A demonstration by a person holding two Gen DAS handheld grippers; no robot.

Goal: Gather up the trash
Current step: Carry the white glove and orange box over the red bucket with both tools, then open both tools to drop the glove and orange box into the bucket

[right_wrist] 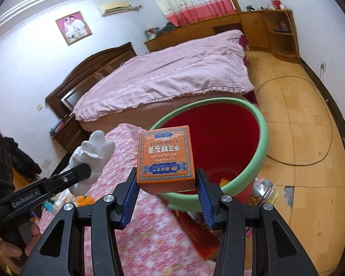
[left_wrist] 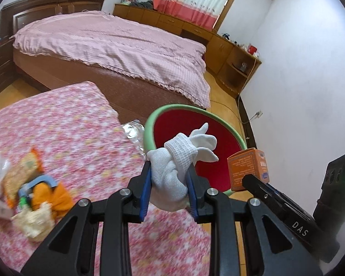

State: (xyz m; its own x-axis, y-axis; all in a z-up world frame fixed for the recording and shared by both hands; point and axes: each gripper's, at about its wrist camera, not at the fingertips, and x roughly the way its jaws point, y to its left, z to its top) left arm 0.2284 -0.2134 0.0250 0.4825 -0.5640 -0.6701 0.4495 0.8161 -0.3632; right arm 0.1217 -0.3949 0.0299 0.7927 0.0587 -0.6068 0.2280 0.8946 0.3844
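1. The left gripper (left_wrist: 169,179) is clamped on a bundled white knitted glove (left_wrist: 172,172), held in front of the round red bin with a green rim (left_wrist: 149,124).
2. The right gripper (right_wrist: 165,192) is clamped on an orange cardboard box with printed text (right_wrist: 164,156) — it sits over the bin's near rim.
3. More litter (left_wrist: 32,195) lies on the pink floral-covered table (left_wrist: 80,138) — blurred.

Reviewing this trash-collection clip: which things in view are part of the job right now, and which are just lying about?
Part of the job:
- white glove, clamped in the left gripper
- orange box, clamped in the right gripper
- red bin with green rim
- wrappers on the flowered cloth

Lying about:
- bed
- wooden cabinets
- floor cable
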